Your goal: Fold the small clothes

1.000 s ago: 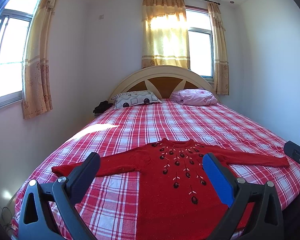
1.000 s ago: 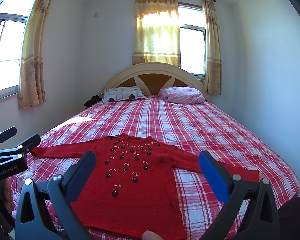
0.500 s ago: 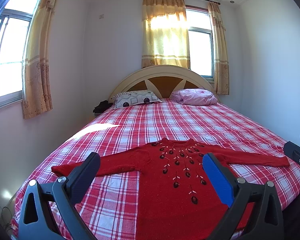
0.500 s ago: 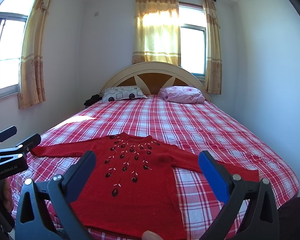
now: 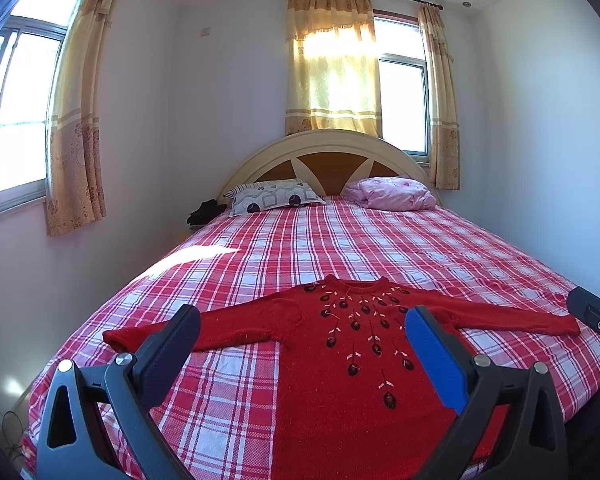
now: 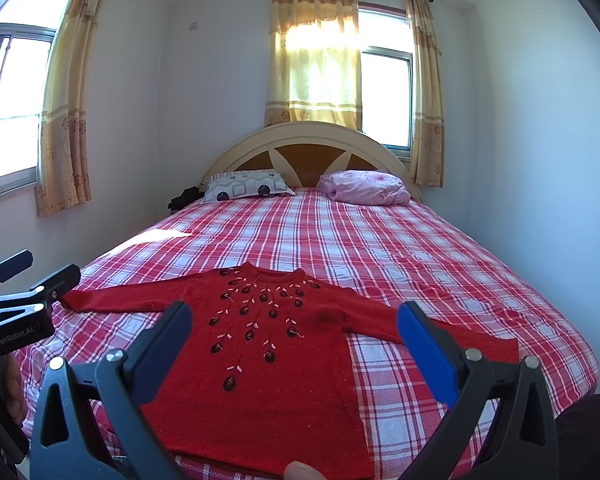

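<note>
A small red knitted sweater (image 5: 340, 380) with dark embroidered buds lies flat, front up, both sleeves spread out, near the foot of the bed. In the right wrist view the same sweater (image 6: 268, 360) sits slightly left of centre. My left gripper (image 5: 302, 330) hovers above the sweater's left half, jaws wide apart, nothing held. My right gripper (image 6: 294, 326) is open above the sweater's body, empty. The right gripper's tips (image 5: 592, 308) show at the right edge of the left wrist view; the left gripper (image 6: 24, 292) shows near the left sleeve cuff.
The bed (image 5: 340, 240) has a red and white checked cover. A patterned pillow (image 5: 274, 196) and a pink folded quilt (image 5: 392, 194) lie by the headboard. A dark bundle (image 5: 206, 212) sits at the bed's far left. Walls stand close on both sides.
</note>
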Tool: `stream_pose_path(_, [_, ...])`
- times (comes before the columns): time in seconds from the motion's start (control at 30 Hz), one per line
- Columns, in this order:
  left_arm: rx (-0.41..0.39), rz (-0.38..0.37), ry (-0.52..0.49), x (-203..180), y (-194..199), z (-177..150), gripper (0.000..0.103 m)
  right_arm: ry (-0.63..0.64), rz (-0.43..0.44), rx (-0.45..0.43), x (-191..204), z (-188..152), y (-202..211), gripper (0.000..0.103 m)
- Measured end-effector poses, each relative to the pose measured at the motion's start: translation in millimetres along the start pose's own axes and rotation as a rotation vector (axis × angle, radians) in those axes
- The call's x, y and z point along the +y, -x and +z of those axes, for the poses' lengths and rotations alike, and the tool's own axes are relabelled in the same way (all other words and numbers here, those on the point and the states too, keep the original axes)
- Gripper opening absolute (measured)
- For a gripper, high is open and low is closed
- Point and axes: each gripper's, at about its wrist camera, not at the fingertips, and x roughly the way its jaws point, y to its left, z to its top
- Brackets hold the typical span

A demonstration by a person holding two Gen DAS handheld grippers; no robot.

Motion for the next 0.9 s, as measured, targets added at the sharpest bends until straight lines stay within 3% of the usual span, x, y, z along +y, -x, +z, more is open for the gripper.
stream_pose_path(0.6, [0.027, 0.004, 0.000, 2.1, -12.5, -4.9, 0.102, -0.003, 0.000, 0.021, -3.6, -7.9, -9.8, 0.103])
stream_pose_path(0.9, [0.115, 0.018, -0.012, -7.1, -62.0, -39.4, 0.102, -0.108, 0.014, 0.142, -42.5, -34.3, -63.0, 0.103])
